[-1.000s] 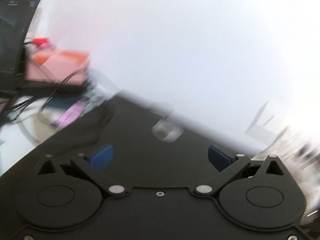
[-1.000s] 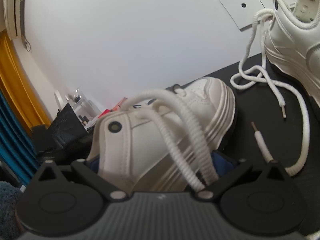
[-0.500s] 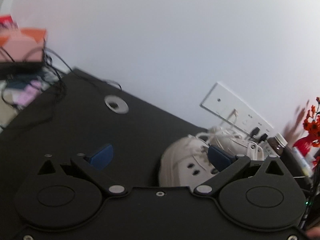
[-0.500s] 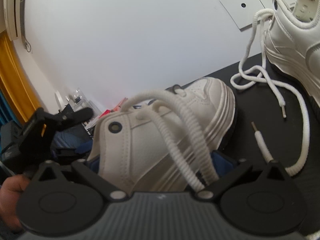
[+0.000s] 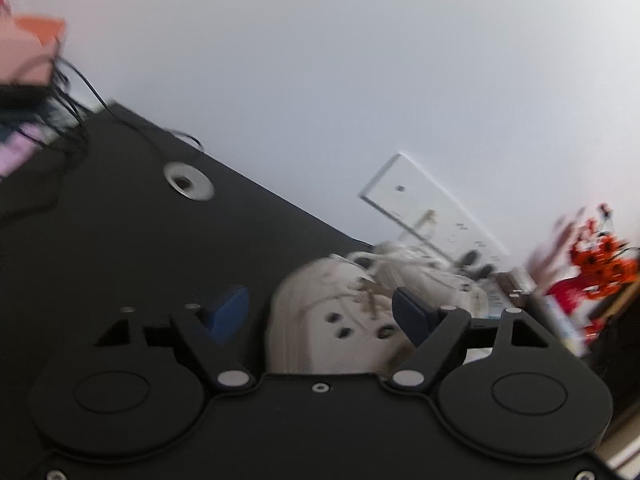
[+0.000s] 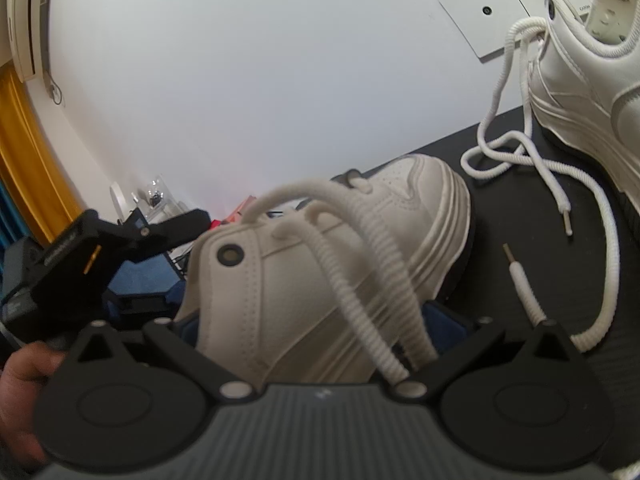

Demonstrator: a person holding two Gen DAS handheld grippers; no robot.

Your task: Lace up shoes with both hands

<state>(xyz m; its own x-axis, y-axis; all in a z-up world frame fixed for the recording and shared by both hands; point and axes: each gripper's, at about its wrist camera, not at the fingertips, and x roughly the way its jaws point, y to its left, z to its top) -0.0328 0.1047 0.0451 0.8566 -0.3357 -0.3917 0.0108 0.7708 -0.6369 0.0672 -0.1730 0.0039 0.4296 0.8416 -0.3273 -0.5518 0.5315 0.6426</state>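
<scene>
On the black tabletop [image 6: 500,208]: two white shoes, one near and one farther back at the right.
Near shoe [image 6: 304,280]: lying between the right gripper's blue pads, toe pointing away toward the wall; pads at both its sides, seemingly pressed against it.
Right gripper [image 6: 316,332]: clenched around the near shoe at its heel end.
Laces of near shoe [image 6: 360,264]: two thick white loops arching up over the collar and dropping down toward the gripper body.
Far shoe [image 6: 588,80]: upright at the upper right, beside the white wall plate [image 6: 480,12], well apart from the near one.
Laces of far shoe [image 6: 516,152]: hanging loose, crossed on the tabletop, tips lying free between the two shoes.
Left gripper [image 5: 320,312]: jaws closing, blurred; shoe toe visible between the fingers, pads not touching it.
Left gripper seen from the right camera: black body at the left edge beside the shoe's heel, held by a hand [image 6: 24,384].
Background, left view: metal grommet [image 5: 188,180] in the tabletop, dark cables [image 5: 72,92] at the far left, red flowers [image 5: 600,260] at the right.
</scene>
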